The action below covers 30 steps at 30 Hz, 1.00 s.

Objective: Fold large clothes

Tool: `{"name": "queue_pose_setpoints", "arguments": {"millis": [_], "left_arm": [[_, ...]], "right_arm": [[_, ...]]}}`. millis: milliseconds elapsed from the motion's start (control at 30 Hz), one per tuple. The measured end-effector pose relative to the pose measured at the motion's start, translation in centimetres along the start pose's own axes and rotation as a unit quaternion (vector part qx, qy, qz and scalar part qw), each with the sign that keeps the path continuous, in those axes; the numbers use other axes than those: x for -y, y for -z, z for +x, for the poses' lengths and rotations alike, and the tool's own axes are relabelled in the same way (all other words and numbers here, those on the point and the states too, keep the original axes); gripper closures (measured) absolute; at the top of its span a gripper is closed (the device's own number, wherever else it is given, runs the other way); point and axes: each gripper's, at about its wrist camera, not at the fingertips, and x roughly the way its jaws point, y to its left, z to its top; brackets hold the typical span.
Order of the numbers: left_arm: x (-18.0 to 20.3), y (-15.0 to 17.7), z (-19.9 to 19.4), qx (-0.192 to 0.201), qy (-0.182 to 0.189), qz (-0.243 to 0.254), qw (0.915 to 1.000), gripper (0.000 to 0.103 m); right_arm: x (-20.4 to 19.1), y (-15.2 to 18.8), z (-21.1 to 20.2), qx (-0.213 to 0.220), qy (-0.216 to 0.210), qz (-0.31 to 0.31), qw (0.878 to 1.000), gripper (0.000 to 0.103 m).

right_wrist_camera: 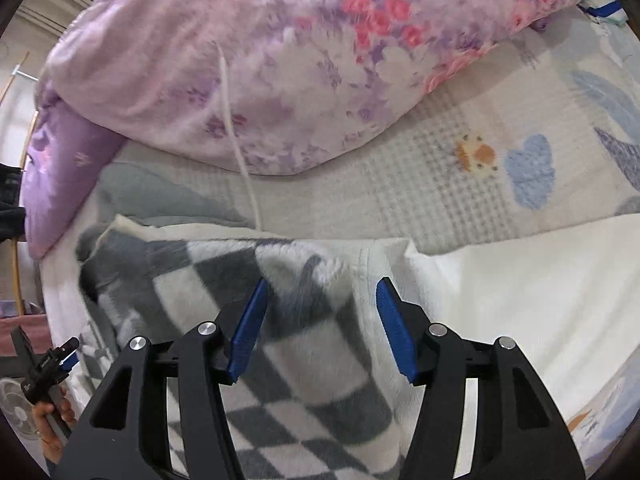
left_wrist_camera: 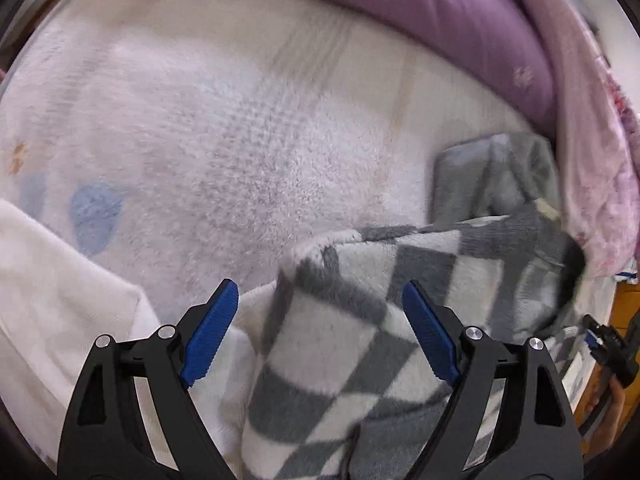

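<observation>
A fluffy grey-and-white checkered garment (left_wrist_camera: 360, 340) lies bunched on the bed, with a plain grey part (left_wrist_camera: 492, 176) at its far end. My left gripper (left_wrist_camera: 320, 332) is open, its blue pads either side of the checkered cloth, not closed on it. In the right wrist view the same garment (right_wrist_camera: 280, 340) lies below my right gripper (right_wrist_camera: 320, 328), which is also open and spans the cloth's white edge. The other gripper (right_wrist_camera: 60, 360) shows at the far left of that view, and likewise at the right edge of the left wrist view (left_wrist_camera: 608, 348).
The bed has a white waffle blanket (left_wrist_camera: 200, 140) with blue and orange motifs. A purple pillow (left_wrist_camera: 440, 20) and a pink floral quilt (right_wrist_camera: 300, 60) lie at the back. A white folded cloth (right_wrist_camera: 520, 300) lies beside the garment. A white cord (right_wrist_camera: 240, 140) hangs over the quilt.
</observation>
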Motion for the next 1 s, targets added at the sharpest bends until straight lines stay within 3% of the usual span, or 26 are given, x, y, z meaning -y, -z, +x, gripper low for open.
{"name": "queue_pose_setpoints", "arguments": {"millis": [67,133,200,267,333,500,667,800,1000], "left_arm": [[0.4,-0.4,1.0,-0.015,-0.014,0.009,0.9997,0.024],[0.6,-0.7,2.1,-0.032,-0.028,0.016,0.9990,0.037],[0.9,-0.9,2.9,-0.042,-0.033,0.022,0.9983,0.049],[1.6,-0.8,2.9,-0.033,-0.048,0.032,0.9978,0.057],[2.6,-0.4,2.5,-0.017,-0.073,0.050,0.9959,0.076],[3.6,1.4,-0.7,0.038,-0.067,0.071,0.9945,0.085],[4.3,5.4,-6.7,0.111,-0.043,0.098,0.9880,0.086],[4.4,10.9,-11.4,0.151,-0.031,0.114,0.9815,0.086],[1.8,19.5,-16.2,0.164,-0.009,0.100,0.9814,0.087]], "right_arm": [[-0.1,-0.4,1.6,-0.031,0.005,-0.001,1.000,0.049],[-0.3,-0.6,2.5,-0.044,0.012,-0.012,0.999,0.051],[-0.3,-0.7,3.0,-0.049,0.016,-0.017,0.999,0.065],[-0.3,-0.5,3.3,-0.055,0.013,-0.020,0.998,0.072],[-0.5,-0.1,2.9,-0.045,0.020,-0.035,0.998,0.078],[-1.7,1.7,-0.2,0.006,0.029,-0.063,0.998,0.083],[-2.6,5.9,-5.9,0.075,0.005,-0.102,0.992,0.084],[-2.6,9.2,-9.9,0.108,-0.028,-0.116,0.987,0.085],[0.3,16.3,-16.0,0.119,-0.090,-0.098,0.984,0.085]]}}
